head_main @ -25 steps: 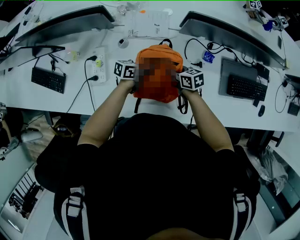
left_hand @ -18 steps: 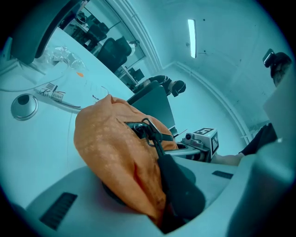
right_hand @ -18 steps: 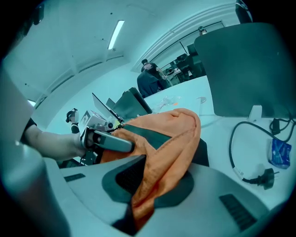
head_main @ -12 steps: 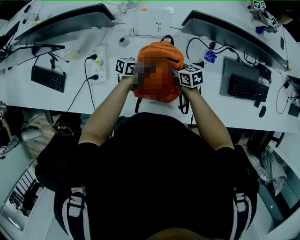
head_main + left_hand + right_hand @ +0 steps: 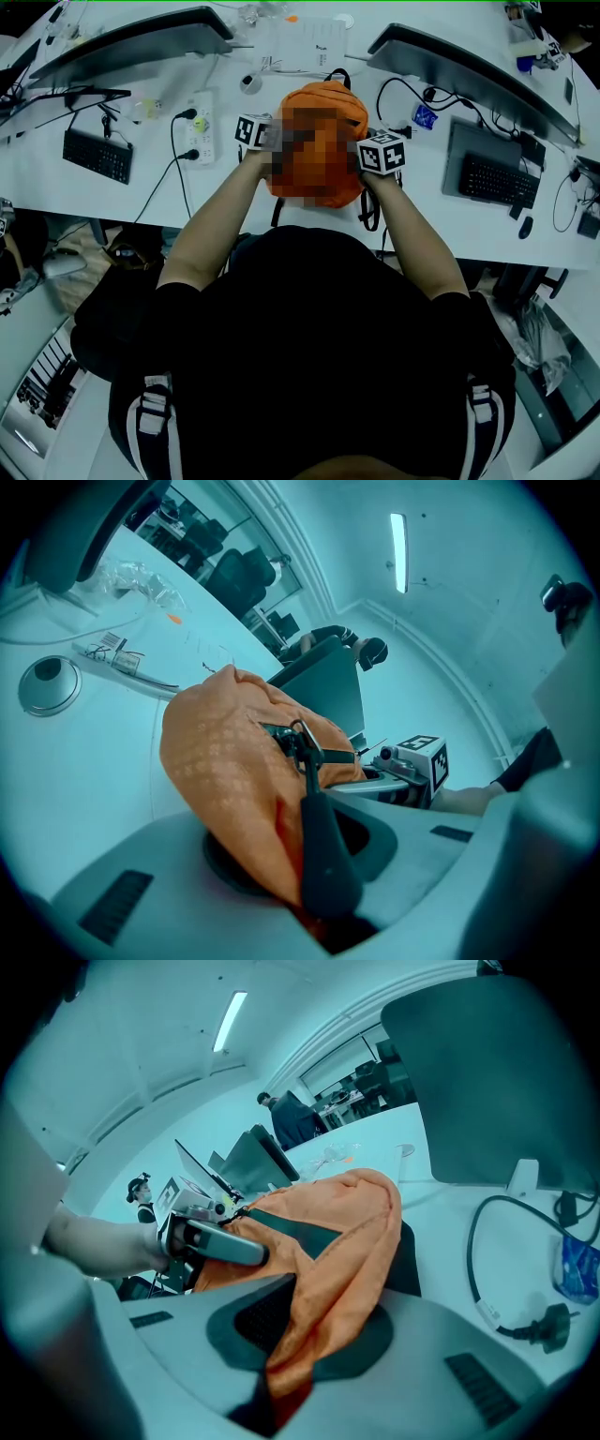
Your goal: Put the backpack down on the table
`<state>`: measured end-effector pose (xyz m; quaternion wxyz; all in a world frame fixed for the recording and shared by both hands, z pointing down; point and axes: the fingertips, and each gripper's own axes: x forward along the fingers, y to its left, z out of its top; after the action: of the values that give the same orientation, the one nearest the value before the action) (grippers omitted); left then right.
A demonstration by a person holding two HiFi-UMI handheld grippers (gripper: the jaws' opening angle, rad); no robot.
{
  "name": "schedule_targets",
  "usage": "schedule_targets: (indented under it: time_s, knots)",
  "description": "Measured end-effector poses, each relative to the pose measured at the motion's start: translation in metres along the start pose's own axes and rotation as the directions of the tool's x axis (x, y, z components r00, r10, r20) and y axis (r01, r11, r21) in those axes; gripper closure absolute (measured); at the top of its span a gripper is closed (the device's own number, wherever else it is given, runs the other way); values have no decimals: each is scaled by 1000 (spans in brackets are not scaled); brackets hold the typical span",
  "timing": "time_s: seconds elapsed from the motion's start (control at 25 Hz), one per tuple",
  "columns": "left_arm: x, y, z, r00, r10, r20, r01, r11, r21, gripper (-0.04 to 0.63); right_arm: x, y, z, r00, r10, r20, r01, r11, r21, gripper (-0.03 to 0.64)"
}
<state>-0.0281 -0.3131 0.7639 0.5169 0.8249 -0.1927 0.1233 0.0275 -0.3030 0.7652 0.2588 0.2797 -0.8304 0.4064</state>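
An orange backpack with black straps hangs over the white table, partly under a mosaic patch in the head view. My left gripper pinches its left side and my right gripper its right side. In the left gripper view, orange fabric and a black zip pull sit pressed between the shut jaws. In the right gripper view, a fold of the orange fabric is clamped in the shut jaws, with the left gripper beyond. Whether the bag's bottom touches the table is hidden.
Two monitors stand at the back, with keyboards on either side. A white power strip and black cables lie left of the bag, a black cable with plug to its right. Papers lie behind.
Both grippers have sunk a little toward the table with the backpack between them; the grip is unchanged.
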Motion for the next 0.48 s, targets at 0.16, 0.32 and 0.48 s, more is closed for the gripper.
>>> schedule_targets:
  time_s: [0.16,0.32,0.48]
  knots:
    - [1,7,-2,1000,14,-8,-14,1000,1,546,6,-4,-2,1000,-4,-18,4,1000,-4,556]
    - [-1,13,-2,1000,31,-2,-31,999,11,546,10,-8,-3,1000,-5,-28,5,1000,-9,557]
    - [-1,17,-2,999,39,5,-39,999,8,546,14,-10,-4,999,3,-34,-4,1000,-19,555]
